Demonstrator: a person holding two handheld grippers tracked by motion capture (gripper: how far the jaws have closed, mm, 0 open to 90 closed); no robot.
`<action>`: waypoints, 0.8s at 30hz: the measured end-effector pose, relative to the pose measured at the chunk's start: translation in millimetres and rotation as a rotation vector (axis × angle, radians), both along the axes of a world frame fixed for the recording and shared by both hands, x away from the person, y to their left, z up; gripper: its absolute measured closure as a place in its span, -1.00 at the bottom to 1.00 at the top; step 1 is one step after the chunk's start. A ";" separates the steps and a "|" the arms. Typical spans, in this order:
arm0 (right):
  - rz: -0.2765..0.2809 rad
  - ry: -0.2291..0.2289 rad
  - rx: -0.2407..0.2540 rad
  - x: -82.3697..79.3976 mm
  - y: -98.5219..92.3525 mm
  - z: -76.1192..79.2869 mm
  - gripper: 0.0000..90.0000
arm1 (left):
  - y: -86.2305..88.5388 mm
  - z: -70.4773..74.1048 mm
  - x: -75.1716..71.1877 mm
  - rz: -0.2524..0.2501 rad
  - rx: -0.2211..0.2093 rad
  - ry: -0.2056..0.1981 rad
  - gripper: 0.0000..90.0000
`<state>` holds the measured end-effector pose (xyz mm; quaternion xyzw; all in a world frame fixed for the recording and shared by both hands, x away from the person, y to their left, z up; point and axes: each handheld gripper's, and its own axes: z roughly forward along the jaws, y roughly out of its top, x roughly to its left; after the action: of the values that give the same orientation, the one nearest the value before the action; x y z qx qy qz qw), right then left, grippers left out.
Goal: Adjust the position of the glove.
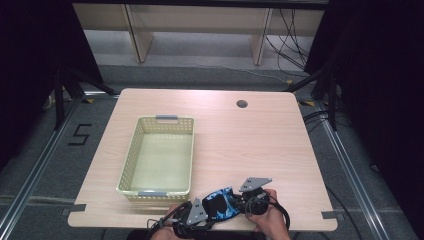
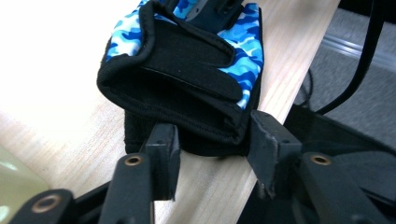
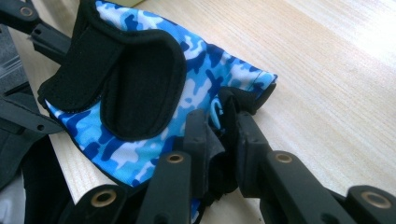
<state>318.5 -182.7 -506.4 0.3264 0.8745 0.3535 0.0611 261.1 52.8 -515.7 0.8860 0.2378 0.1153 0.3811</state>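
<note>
At the table's (image 1: 260,135) near edge, a person's two hands bring a pair of tongs-like grippers to a blue camouflage glove (image 1: 221,204) with black trim, which lies just right of the edge's middle. The right gripper (image 3: 219,133), held in the right hand (image 1: 270,215), pinches a fold of the glove's dark finger end between its narrowly set jaws, the fabric bunched in the gap. The left gripper (image 2: 212,144), beside the left hand (image 1: 167,231), faces the glove's cuff: its jaws stand on either side of the black cuff opening, their tips at the fabric's edges, and whether the pads actually press on it cannot be told from the left gripper view. The glove thus stretches between the two tools, cuff toward the left gripper and fingers toward the right. Farther in, on the table's left half, stands a pale yellow perforated basket (image 1: 131,155) with grey handles, well apart from the glove.
</note>
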 end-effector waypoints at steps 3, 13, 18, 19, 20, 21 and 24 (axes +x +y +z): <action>0.002 -0.022 0.005 0.2 0.8 -1.8 0.75 | 0.4 -1.4 -0.7 0.004 -0.027 -0.004 0.37; -0.030 0.015 0.008 -3.1 0.5 1.2 0.79 | 3.6 2.5 -4.0 -0.018 -0.039 -0.037 0.73; -0.030 0.017 0.010 -3.8 0.2 2.8 0.80 | 4.0 2.9 -4.9 -0.022 -0.042 -0.048 0.76; -0.037 0.011 0.028 -4.0 0.6 2.4 0.80 | 3.7 3.7 -5.9 -0.021 -0.045 -0.049 0.77; -0.029 0.003 0.028 -3.3 -0.3 3.1 0.80 | 4.2 4.4 -5.9 -0.020 -0.054 -0.058 0.78; -0.037 0.003 0.044 -3.6 -0.2 4.7 0.81 | 5.0 6.1 -5.6 -0.021 -0.049 -0.061 0.83; -0.041 0.004 0.049 -3.8 -1.2 8.1 0.81 | 7.0 10.1 -5.7 -0.022 -0.046 -0.056 0.83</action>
<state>314.7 -183.9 -498.3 0.3464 0.8587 0.3730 0.0587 255.4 59.8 -505.7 0.8759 0.2199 0.1304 0.4091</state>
